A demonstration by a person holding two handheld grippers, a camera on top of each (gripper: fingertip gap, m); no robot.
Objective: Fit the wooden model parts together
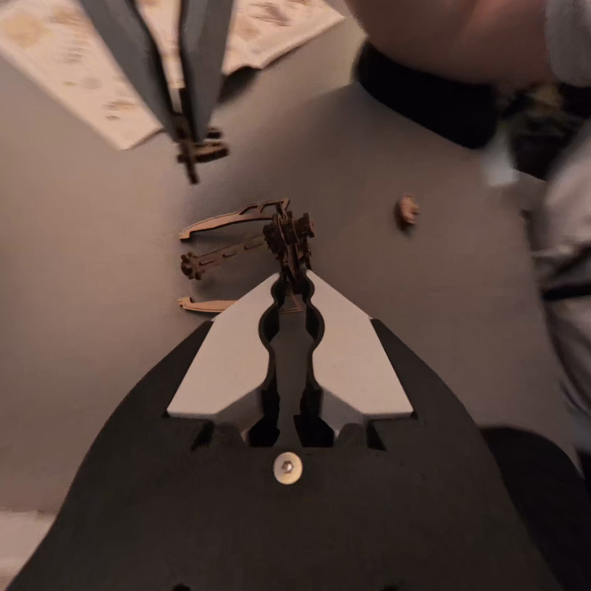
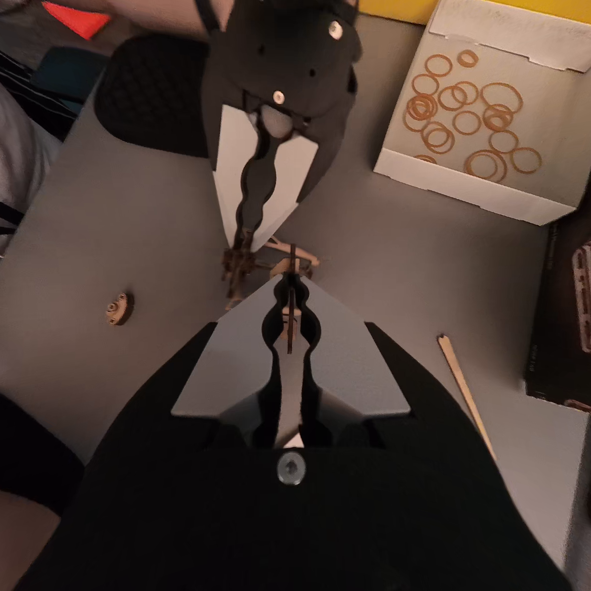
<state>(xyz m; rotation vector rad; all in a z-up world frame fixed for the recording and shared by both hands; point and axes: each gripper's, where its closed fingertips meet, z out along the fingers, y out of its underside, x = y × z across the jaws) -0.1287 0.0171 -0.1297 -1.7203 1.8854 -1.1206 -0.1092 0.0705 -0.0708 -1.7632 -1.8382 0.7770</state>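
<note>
Both tools are loaded and the joining step is in hand: the left gripper (image 1: 292,278) is pinched on a dark, gear-studded wooden sub-assembly (image 1: 289,238) whose long arms reach out over the grey table (image 1: 96,224), while the right gripper (image 2: 290,281) is clamped edge-on to a thin flat wooden strip (image 2: 290,307), with a small pale cross-piece on it. In the right wrist view the strip's tip sits just beside the sub-assembly (image 2: 236,265), not yet seated — though motion blur makes it hard to say whether they touch. The next move, I'd judge, calls for lining the strip's end up with a slot and pressing it home gently, since these laser-cut parts look thin enough to snap. A small rounded wooden piece (image 2: 120,309) lies apart on the table, unused so far. Around them: a shallow white cardboard box (image 2: 473,195) scattered with tan rubber bands (image 2: 460,118), a slim wooden stick (image 2: 463,393) lying loose, a dark box (image 2: 550,319) at the edge, and pale printed sheets (image 1: 64,73) — instructions, probably.
</note>
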